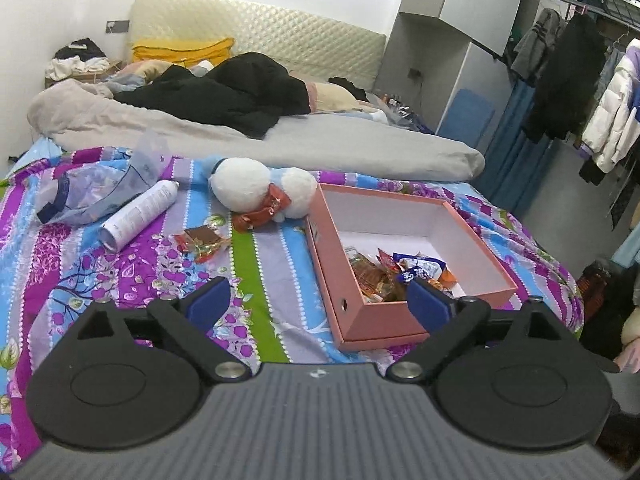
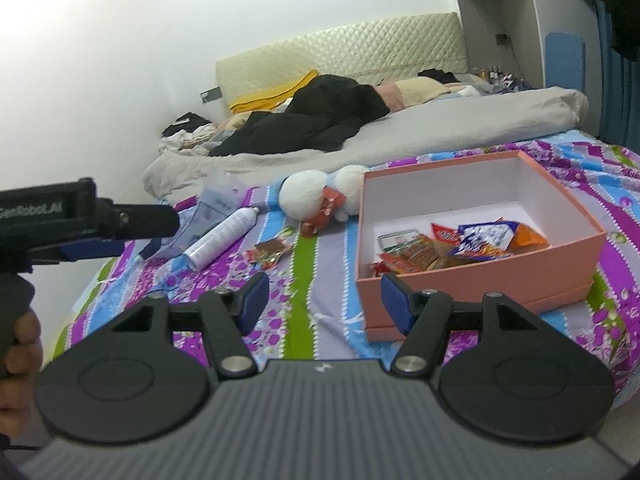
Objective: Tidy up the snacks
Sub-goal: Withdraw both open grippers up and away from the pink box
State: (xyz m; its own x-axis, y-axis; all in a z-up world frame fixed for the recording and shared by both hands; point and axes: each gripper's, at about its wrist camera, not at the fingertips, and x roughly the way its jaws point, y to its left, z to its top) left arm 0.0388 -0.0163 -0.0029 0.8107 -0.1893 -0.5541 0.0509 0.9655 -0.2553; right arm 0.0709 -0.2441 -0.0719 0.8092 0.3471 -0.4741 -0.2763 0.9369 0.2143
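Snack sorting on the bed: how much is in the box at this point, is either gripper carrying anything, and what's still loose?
Done: a pile of snack packets lies in the pink box. In hand: nothing; the left gripper and right gripper are both open and empty. Left: loose packets on the bedspread and a red packet against the plush toy.

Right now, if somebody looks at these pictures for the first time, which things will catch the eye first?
First, the pink box on the striped bedsheet, open, with a pile of snack packets in its near corner. To its left a white plush toy lies with a red packet against it, and loose snacks sit beside a white spray can. Both hand-held grippers, left and right, are open and empty.
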